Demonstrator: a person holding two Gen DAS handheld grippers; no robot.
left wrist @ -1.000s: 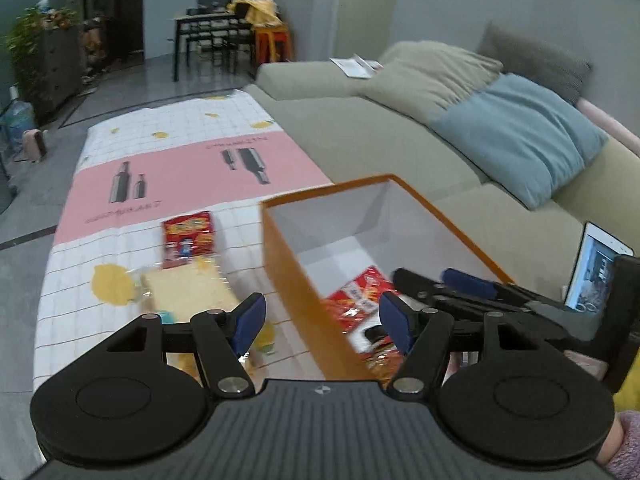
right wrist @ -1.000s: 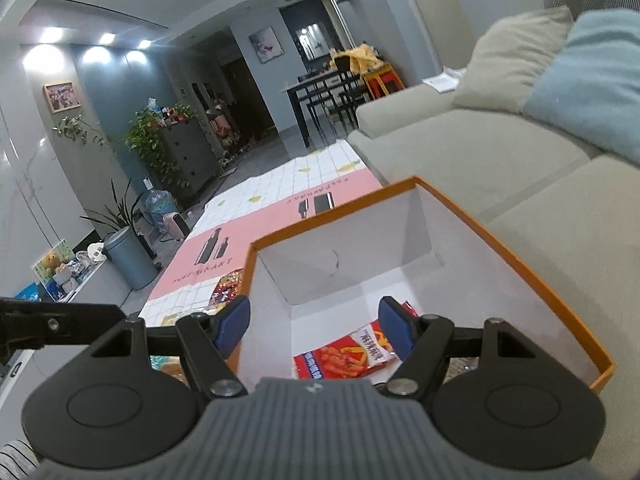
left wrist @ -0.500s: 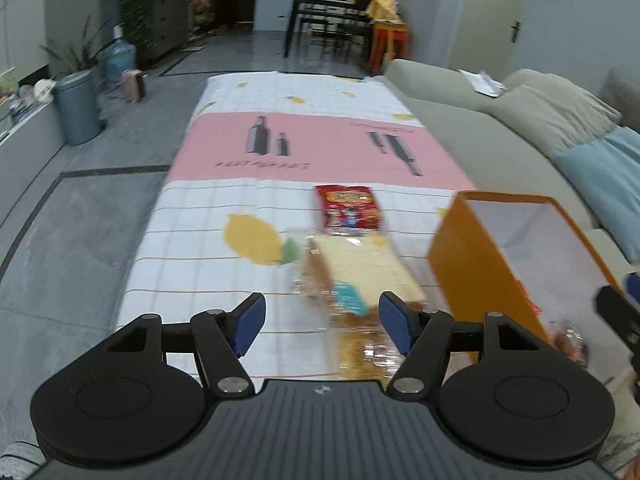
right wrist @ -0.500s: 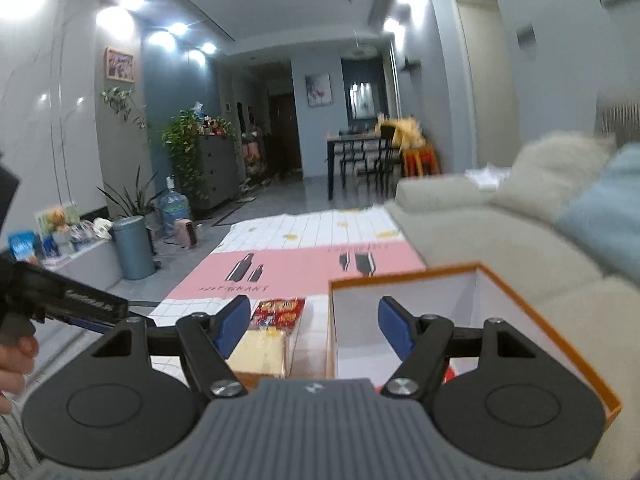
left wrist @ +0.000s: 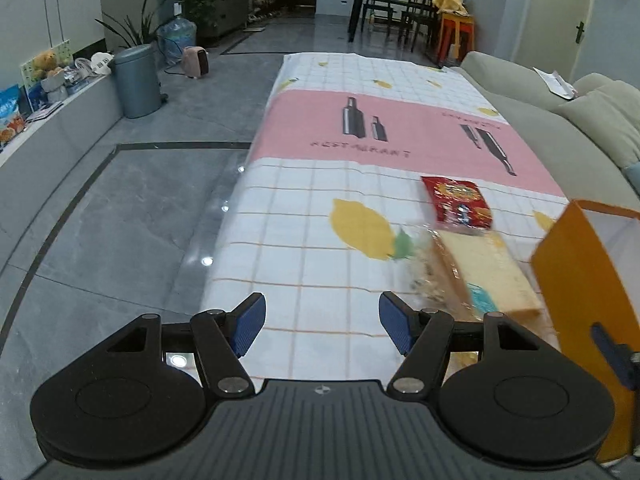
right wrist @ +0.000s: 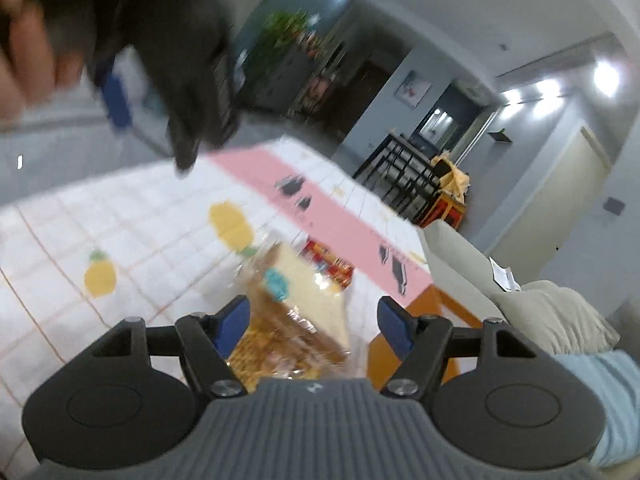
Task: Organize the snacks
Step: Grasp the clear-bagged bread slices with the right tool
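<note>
I see the tablecloth [left wrist: 304, 240] filling both views, the orange box [left wrist: 588, 280] at its right edge. The bread bag [left wrist: 476, 276] lies just beside the box, the red packet [left wrist: 458, 202] touching its far end. My left gripper [left wrist: 322, 322] hangs wide over bare cloth — my right gripper [right wrist: 314, 322], wide too, sits above the bread.

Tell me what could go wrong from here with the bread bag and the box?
The bread bag lies close beside the orange box, so the open right gripper might knock the box wall while closing. The right view is blurred, suggesting fast motion, so the fingers could crush the soft bread or pinch only loose plastic.
</note>
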